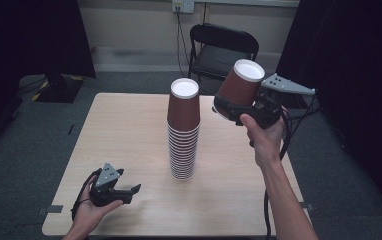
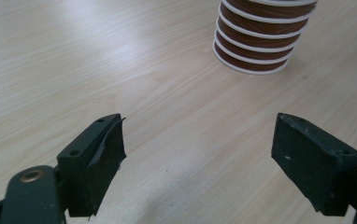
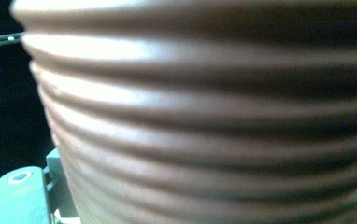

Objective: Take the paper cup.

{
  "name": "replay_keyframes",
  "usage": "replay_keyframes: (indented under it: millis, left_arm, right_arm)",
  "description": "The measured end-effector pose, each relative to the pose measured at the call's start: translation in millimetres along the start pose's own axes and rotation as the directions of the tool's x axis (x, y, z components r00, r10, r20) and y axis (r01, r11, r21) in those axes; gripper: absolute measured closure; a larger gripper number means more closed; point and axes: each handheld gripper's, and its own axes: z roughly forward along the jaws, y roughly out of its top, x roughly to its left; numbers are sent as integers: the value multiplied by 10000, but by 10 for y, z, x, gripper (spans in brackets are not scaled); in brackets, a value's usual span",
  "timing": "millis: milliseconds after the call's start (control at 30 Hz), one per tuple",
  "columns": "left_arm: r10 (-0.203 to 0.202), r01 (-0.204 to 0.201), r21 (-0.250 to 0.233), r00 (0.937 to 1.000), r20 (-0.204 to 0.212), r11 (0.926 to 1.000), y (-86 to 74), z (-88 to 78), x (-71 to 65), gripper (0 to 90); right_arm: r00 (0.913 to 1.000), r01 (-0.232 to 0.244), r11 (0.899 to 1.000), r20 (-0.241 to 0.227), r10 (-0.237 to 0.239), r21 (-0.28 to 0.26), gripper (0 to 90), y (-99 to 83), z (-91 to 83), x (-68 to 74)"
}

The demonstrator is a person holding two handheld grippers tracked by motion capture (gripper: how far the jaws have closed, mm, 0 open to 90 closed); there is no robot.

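Holding one upside-down cup (image 1: pixel 240 86) in the air, tilted, the right hand-held gripper (image 1: pixel 239 111) is just right of the stack (image 1: pixel 183 131) on the surface (image 1: pixel 129 135). Next, I judge, it must level the cup over the stack's top and lower it on. The left hand-held gripper (image 1: pixel 129 192) rests wide, empty.

The left hand-held gripper (image 2: pixel 195 158) holds its black jaws wide apart above the pale wooden desk (image 2: pixel 97 60); beyond stands a stack of upturned brown ribbed paper cups (image 2: pixel 260 39).

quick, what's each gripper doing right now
left gripper: open, holding nothing, low over the table.
right gripper: shut on a brown cup, held tilted in the air beside the cup stack.
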Motion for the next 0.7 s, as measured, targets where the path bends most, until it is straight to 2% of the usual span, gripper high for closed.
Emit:
replay_keyframes:
  millis: [133,400,533,700]
  left_arm:
    - [278,-279,-162,9996,-72,9995,9,-9,-5,171]
    - [274,-273,-560,9996,13,9981,17,-17,-26,165]
    - [-33,51,-664,9996,281,9978,26,7,-44,163]
    - [158,-125,-743,9989,447,9972,63,43,-98,166]
  right_arm:
    - [9997,-204,9992,-114,208,348,125,-207,5,-14]
    - [9980,-612,9955,-141,624,722,126,-489,-41,-44]
    - [9962,-840,9934,-166,855,786,126,-620,-78,-70]
    - [9959,-868,9892,-140,891,1182,125,-797,-92,-78]
